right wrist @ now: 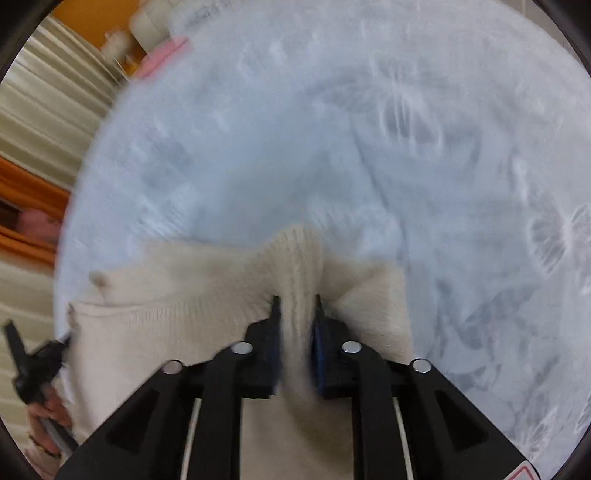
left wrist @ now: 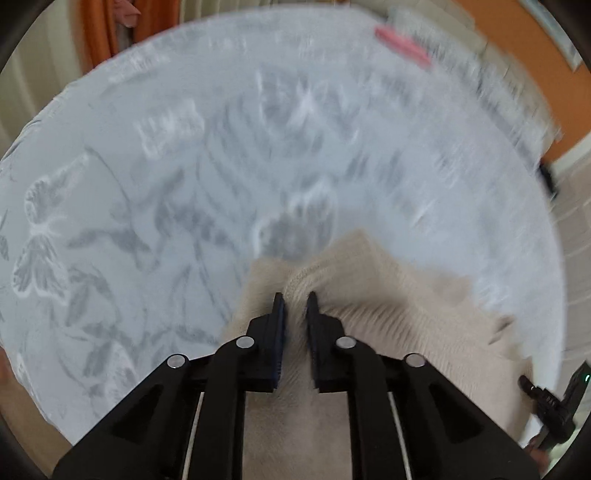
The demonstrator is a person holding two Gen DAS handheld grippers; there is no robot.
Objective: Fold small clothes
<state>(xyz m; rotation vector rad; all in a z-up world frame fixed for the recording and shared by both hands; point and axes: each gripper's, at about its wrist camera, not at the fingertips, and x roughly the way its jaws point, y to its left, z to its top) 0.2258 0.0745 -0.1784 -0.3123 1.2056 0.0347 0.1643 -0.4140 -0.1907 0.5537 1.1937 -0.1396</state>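
Observation:
A cream knitted garment (left wrist: pixel 369 317) lies on a pale blue bedspread with grey butterfly and leaf print (left wrist: pixel 147 184). My left gripper (left wrist: pixel 295 299) points steeply down, shut on a bunched ribbed fold of the cream garment near its left edge. The same cream garment (right wrist: pixel 177 314) fills the lower left of the right wrist view. There my right gripper (right wrist: pixel 295 301) is shut on a raised ribbed ridge of the knit near its right edge. Both views are blurred by motion. The other gripper (right wrist: pixel 29 362) and a hand (right wrist: pixel 48 417) show at that view's left edge.
A pink item (left wrist: pixel 402 46) lies at the far edge of the bed beside pale striped bedding. Orange curtains (left wrist: pixel 99 33) and an orange wall (left wrist: pixel 524 66) lie beyond. The right gripper's black body (left wrist: pixel 554 402) shows at the lower right of the left wrist view.

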